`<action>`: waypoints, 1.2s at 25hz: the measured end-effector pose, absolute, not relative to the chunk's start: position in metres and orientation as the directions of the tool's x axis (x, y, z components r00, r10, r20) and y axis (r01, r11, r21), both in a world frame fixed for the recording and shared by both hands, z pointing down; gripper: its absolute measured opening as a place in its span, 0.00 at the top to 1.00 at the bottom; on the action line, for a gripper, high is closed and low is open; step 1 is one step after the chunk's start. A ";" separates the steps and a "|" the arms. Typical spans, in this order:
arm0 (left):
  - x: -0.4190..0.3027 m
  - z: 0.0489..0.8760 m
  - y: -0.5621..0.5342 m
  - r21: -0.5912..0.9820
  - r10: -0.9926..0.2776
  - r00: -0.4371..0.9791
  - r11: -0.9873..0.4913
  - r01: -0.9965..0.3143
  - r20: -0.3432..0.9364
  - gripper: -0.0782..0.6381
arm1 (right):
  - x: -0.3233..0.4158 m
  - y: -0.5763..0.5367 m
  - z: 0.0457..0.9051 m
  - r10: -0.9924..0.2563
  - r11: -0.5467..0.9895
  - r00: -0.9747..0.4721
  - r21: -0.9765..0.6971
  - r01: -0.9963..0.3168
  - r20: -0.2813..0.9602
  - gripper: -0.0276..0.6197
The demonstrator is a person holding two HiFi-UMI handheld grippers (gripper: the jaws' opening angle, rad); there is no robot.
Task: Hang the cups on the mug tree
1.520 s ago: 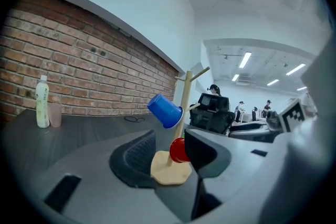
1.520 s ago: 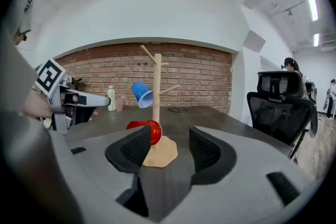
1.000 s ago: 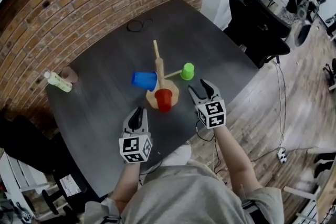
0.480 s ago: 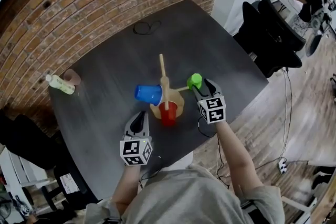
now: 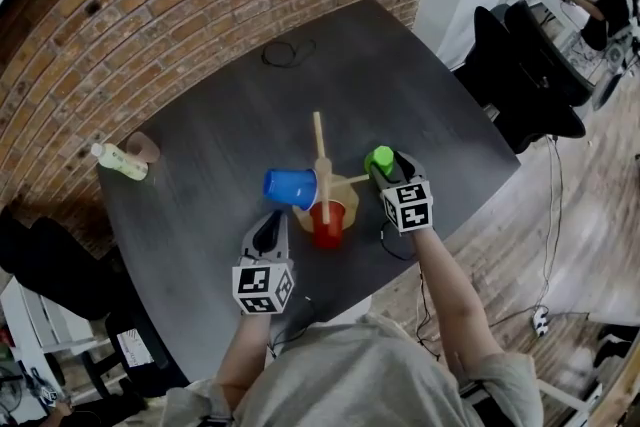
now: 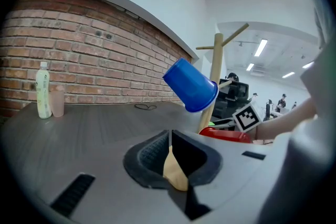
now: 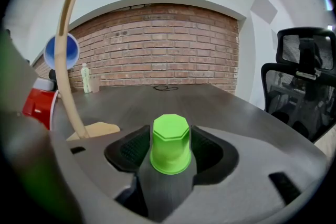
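The wooden mug tree (image 5: 322, 160) stands mid-table on a round base (image 5: 345, 187). A blue cup (image 5: 290, 187) and a red cup (image 5: 328, 222) hang from its branches. A green cup (image 5: 380, 159) stands upside down on the table just right of the base. My right gripper (image 5: 386, 167) is open, with the green cup (image 7: 170, 145) between its jaws and a small gap at each pad. My left gripper (image 5: 268, 231) is shut with nothing in it, close to the base's near-left edge. In the left gripper view the blue cup (image 6: 190, 85) hangs just ahead.
A bottle (image 5: 118, 160) and a small brownish cup (image 5: 143, 147) stand at the table's far left by the brick wall. A coiled cable (image 5: 287, 52) lies at the back. Black office chairs (image 5: 540, 65) stand off the table's right edge.
My right gripper has moved forward and down, so the green cup now sits between its jaws. My left gripper has edged closer to the tree's base.
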State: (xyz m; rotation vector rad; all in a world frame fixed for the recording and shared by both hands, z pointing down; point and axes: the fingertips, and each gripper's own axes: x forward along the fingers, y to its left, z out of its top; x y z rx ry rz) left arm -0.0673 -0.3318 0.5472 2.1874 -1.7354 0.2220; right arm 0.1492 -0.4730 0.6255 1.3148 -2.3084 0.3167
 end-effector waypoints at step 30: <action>-0.059 0.535 -0.297 0.163 -0.911 0.291 -0.253 -0.954 0.293 0.86 | 0.156 -0.425 0.536 -0.825 0.500 -0.435 0.105 -0.860 0.361 0.64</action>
